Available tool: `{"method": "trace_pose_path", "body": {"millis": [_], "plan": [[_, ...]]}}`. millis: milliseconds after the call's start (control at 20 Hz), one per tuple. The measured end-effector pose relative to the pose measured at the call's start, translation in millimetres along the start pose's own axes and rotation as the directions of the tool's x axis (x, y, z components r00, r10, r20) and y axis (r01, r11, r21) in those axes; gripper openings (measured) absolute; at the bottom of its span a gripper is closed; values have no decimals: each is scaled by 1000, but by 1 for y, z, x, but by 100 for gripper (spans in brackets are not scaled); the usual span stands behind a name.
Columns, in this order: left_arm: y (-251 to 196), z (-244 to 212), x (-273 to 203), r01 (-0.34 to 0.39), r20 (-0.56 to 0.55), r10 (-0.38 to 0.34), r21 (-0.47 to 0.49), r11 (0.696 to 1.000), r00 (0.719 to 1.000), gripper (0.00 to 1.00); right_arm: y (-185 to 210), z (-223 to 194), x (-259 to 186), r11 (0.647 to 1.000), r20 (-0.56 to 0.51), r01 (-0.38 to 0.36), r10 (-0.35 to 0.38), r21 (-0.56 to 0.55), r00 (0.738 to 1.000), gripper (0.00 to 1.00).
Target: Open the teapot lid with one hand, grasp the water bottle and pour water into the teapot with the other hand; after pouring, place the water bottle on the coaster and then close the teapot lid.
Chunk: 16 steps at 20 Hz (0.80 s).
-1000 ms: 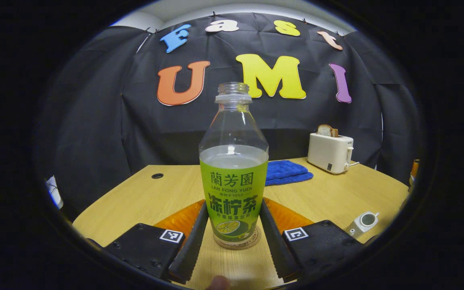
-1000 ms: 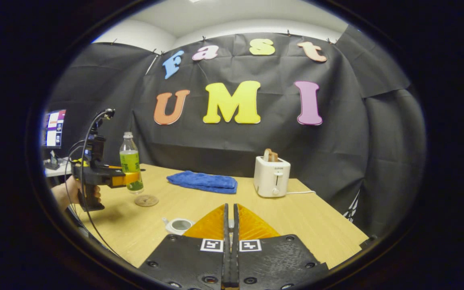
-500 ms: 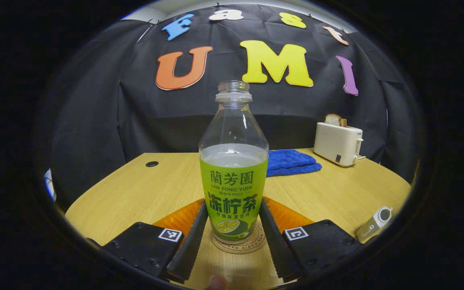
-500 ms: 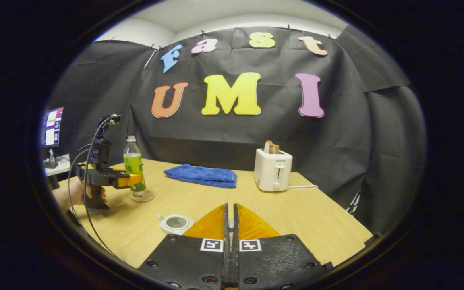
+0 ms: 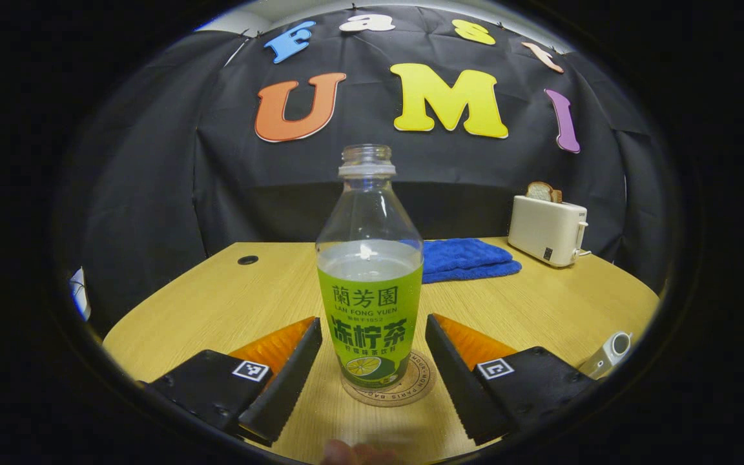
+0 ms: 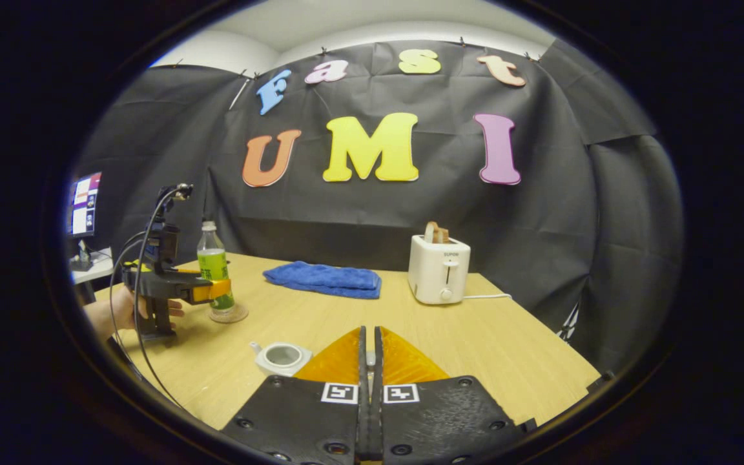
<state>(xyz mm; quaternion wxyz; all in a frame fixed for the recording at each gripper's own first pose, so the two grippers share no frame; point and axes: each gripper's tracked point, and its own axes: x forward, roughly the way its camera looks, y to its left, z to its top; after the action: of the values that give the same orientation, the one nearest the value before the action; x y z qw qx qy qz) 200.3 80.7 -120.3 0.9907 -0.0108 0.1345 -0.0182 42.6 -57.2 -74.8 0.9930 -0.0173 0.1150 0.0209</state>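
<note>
The water bottle (image 5: pixel 369 284) stands upright on the round coaster (image 5: pixel 390 386), near the bench's (image 5: pixel 230 303) left edge as the right gripper view shows it, so the placing step looks done and the lid-closing step is what remains. The left hand-held gripper (image 5: pixel 369 361) is released: its two fingers stand apart on either side of the bottle, with a gap on each side, level and low over the bench, gripped from behind by a hand (image 6: pixel 128 310). The right hand-held gripper (image 6: pixel 369 361) has its fingers pressed together; whether a lid sits between them I cannot tell. The white teapot (image 6: pixel 279 357) sits open near the bench's front edge, just left of those fingers. The next move calls for the left one to back straight off without nudging the bottle, and for the lid to go onto the teapot's mouth.
</note>
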Motion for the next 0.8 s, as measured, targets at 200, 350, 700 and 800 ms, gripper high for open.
{"method": "trace_pose_path", "body": {"millis": [200, 350, 700, 800], "plan": [[0, 1, -25, -3, -4, 3, -22, 1000, 1000, 100, 13, 6, 3, 999, 14, -33, 33, -2, 999, 0], [6, 3, -54, -33, 14, 33, -37, 999, 999, 99, 37, 14, 13, 995, 34, -100, 100, 7, 994, 0], [17, 9, -136, -122, 87, 126, -51, 991, 988, 99, 95, -4, 45, 965, 18, -262, 262, -7, 965, 0], [14, 10, -154, -125, 111, 133, -69, 990, 985, 99, 105, -11, 51, 959, -2, -284, 284, -15, 959, 0]]}}
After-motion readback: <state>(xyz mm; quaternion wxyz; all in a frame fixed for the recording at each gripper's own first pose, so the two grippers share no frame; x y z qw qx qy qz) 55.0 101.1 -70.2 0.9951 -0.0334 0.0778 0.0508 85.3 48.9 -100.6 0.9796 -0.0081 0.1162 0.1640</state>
